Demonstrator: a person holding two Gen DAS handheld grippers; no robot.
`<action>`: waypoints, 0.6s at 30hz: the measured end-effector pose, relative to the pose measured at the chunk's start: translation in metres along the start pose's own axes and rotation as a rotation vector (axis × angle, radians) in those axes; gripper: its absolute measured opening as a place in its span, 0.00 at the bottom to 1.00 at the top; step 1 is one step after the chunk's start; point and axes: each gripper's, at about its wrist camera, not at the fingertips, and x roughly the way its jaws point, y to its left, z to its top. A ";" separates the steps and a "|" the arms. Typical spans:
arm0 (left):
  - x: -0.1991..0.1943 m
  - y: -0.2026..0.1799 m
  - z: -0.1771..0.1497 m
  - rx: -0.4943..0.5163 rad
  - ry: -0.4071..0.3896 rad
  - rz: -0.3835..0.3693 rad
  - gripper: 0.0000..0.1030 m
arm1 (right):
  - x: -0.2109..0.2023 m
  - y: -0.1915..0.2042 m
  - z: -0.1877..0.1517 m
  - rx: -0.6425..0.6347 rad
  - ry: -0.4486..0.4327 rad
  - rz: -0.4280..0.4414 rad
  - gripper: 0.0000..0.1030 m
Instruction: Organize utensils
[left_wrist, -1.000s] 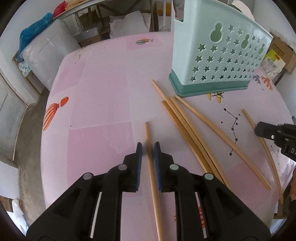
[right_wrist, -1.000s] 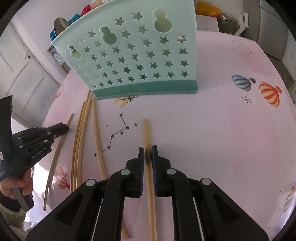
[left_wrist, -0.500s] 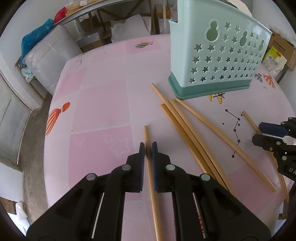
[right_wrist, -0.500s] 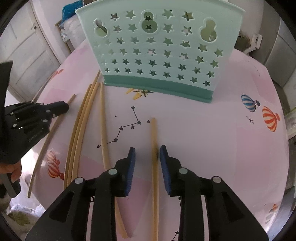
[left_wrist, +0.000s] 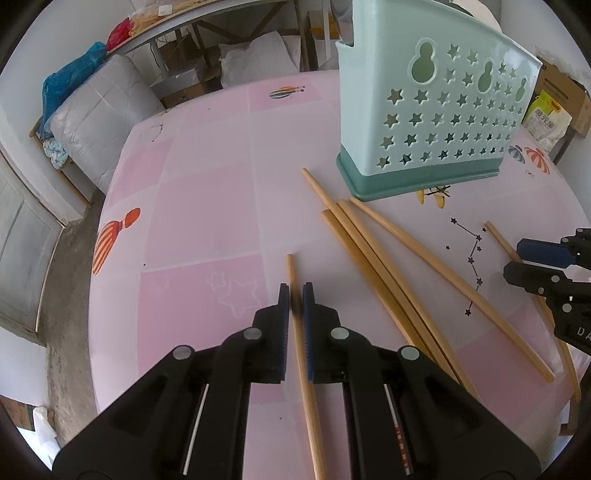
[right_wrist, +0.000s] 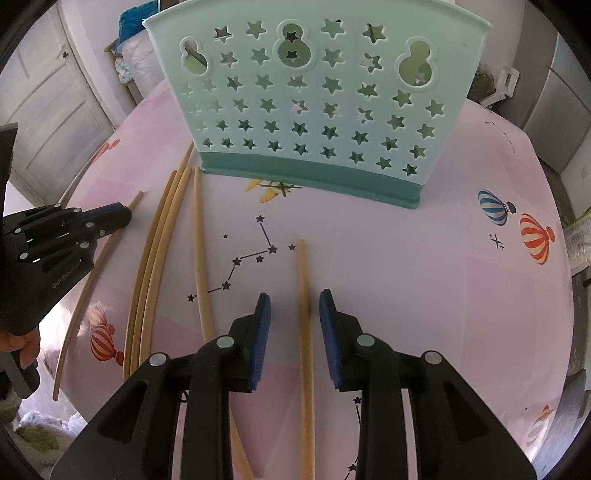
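R gripper (right_wrist: 291, 306) just let go, jaws now open round its chopstick (right_wrist: 304, 295) mid-table; L gripper (left_wrist: 293, 299) clamped on another chopstick (left_wrist: 295, 280), so neither's in the holder (right_wrist: 314, 110) yet.

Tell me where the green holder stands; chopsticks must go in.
The green holder stands upright at the table's far side in both views, just beyond the far tips of the loose chopsticks.

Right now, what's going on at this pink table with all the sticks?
A person is tidying wooden chopsticks with a handheld gripper in each hand. The left gripper is closed on one chopstick. The right gripper is open, its fingers either side of another chopstick without pressing it. Four more chopsticks lie loose beside the green star-patterned holder.
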 end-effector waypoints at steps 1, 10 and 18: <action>0.000 0.000 0.000 0.000 0.000 0.000 0.06 | 0.000 0.000 0.000 0.001 0.000 -0.001 0.27; 0.000 0.000 0.000 0.006 -0.003 0.004 0.06 | 0.000 -0.001 0.001 0.006 0.001 0.003 0.27; 0.001 -0.001 0.000 0.007 -0.004 0.004 0.06 | 0.000 -0.001 0.000 0.014 -0.001 0.009 0.27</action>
